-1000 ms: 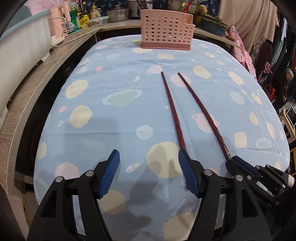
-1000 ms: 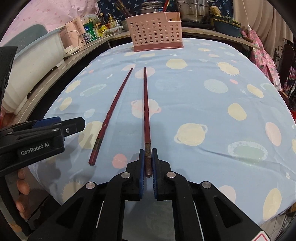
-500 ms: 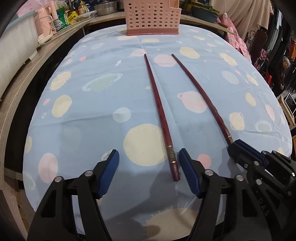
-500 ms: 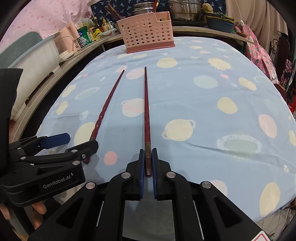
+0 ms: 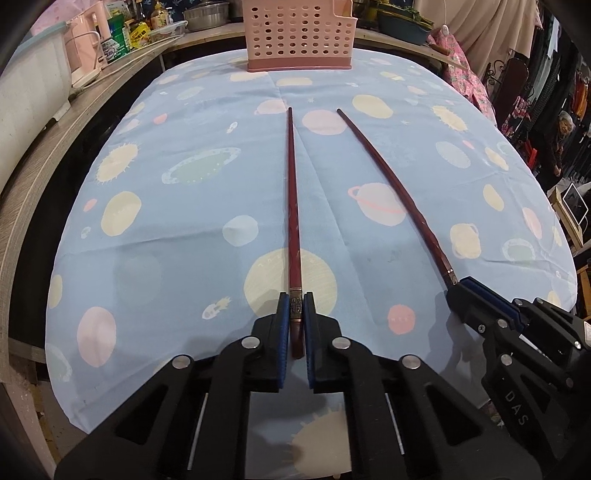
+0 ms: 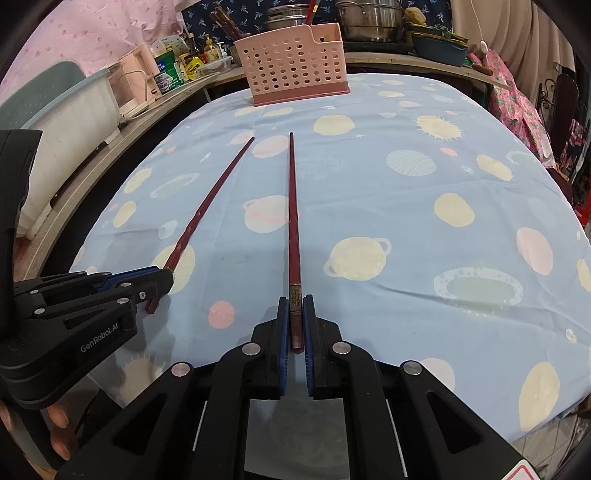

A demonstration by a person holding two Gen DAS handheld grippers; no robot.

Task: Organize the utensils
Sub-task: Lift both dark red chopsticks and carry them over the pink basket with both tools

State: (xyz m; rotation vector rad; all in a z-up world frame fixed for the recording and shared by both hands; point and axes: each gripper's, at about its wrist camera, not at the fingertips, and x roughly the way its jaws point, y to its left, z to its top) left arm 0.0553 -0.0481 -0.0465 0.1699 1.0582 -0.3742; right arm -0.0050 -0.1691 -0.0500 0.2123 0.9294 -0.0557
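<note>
Two long dark-red chopsticks lie side by side on the blue planet-print cloth point(image 5: 177, 240), tips toward the pink perforated basket point(image 5: 299, 37) at the far edge. My left gripper point(image 5: 295, 299) is closing tight on the thick end of the left chopstick point(image 5: 291, 206), and its pads press it. My right gripper point(image 6: 295, 301) is shut on the thick end of the right chopstick point(image 6: 293, 214). Each wrist view shows the other gripper: the right gripper point(image 5: 461, 286) on the right chopstick point(image 5: 399, 192), the left gripper point(image 6: 162, 275) on the left chopstick point(image 6: 207, 210). The basket point(image 6: 295, 66) stands upright.
A wooden counter point(image 5: 48, 140) runs along the left with a white tub point(image 6: 74, 110), a pink kettle point(image 6: 136, 74) and bottles. Steel pots point(image 6: 369, 18) stand behind the basket. Clothes hang at the right and a person point(image 5: 563, 129) stands far off.
My left gripper slid so the left chopstick's end came between its wide-open pads, then shut on it. The right gripper kept still, shut on its chopstick.
</note>
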